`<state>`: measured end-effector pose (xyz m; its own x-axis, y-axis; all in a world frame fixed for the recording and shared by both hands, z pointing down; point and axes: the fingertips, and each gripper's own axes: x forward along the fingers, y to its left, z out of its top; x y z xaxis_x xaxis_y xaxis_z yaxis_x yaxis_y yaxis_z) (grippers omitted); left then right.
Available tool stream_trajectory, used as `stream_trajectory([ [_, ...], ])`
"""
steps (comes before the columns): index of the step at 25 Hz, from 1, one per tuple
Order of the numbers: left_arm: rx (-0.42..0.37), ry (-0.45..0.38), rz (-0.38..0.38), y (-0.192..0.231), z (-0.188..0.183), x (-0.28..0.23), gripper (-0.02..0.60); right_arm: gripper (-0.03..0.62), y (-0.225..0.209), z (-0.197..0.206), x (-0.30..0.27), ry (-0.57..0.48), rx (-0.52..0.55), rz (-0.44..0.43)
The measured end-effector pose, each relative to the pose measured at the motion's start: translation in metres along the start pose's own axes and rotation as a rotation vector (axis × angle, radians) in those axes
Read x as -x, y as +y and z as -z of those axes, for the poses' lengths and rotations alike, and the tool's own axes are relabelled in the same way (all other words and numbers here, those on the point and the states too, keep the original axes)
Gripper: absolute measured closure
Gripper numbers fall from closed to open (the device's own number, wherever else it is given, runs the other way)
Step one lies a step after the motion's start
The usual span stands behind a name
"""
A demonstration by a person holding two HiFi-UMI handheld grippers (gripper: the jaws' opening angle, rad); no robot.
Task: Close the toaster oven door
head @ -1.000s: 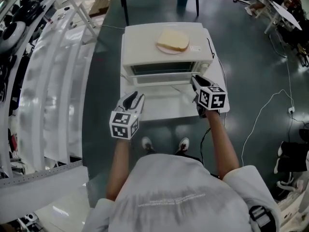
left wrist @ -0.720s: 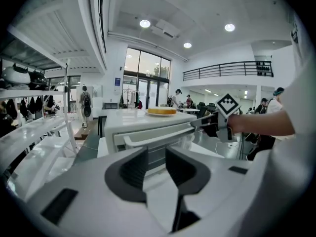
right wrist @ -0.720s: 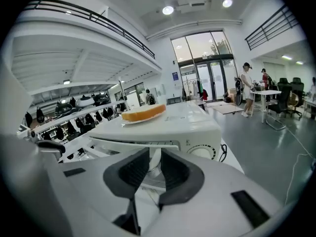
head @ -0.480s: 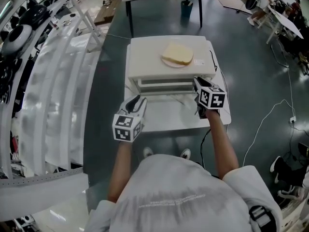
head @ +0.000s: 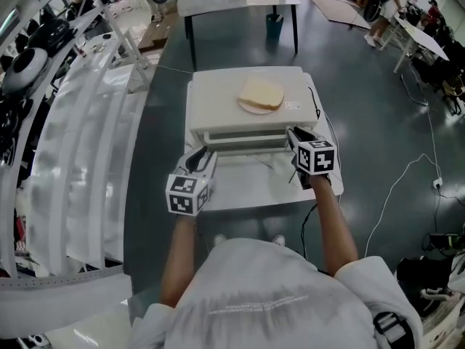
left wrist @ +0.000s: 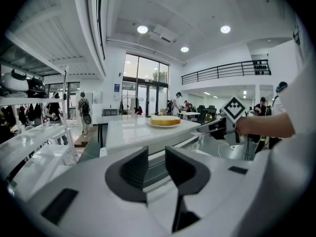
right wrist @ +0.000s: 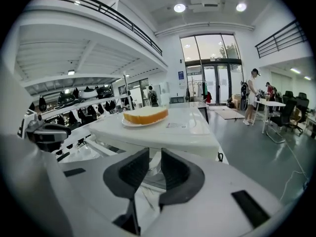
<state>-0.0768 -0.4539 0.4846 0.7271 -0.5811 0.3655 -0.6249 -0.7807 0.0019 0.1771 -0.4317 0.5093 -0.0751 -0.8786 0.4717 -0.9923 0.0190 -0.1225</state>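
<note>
In the head view, a white toaster oven (head: 218,100) is seen on a white bench (head: 247,187), with a bread slice (head: 261,93) on a plate on its top. Its door (head: 243,140) is seen at the front; whether it is fully shut cannot be told. The right gripper (head: 293,133) is held at the door's right end, the left gripper (head: 201,155) near its left end.

In the left gripper view, the left gripper (left wrist: 155,154) is seen spread, with nothing pinched.

In the right gripper view, the right gripper (right wrist: 154,157) is seen narrowly parted, with nothing visibly pinched.
</note>
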Motion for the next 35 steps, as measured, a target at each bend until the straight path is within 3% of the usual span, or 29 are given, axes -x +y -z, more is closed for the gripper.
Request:
stream_trajectory([
  [9,-0.098,-0.085,-0.019,0.016,-0.064,-0.003,0.483,0.523,-0.007,-0.045,0.050,-0.063,0.141,0.039],
  [20,-0.231,-0.208,-0.001,0.013,-0.141,0.014,0.557,0.569,0.033,-0.126,0.102,-0.235,0.300,0.010],
  [25,-0.274,-0.246,0.025,0.001,-0.160,0.025,0.560,0.577,0.050,-0.149,0.121,-0.287,0.337,-0.009],
  [35,-0.315,-0.306,-0.009,0.000,-0.190,0.051,0.560,0.579,0.075,-0.170,0.140,-0.340,0.411,-0.025],
])
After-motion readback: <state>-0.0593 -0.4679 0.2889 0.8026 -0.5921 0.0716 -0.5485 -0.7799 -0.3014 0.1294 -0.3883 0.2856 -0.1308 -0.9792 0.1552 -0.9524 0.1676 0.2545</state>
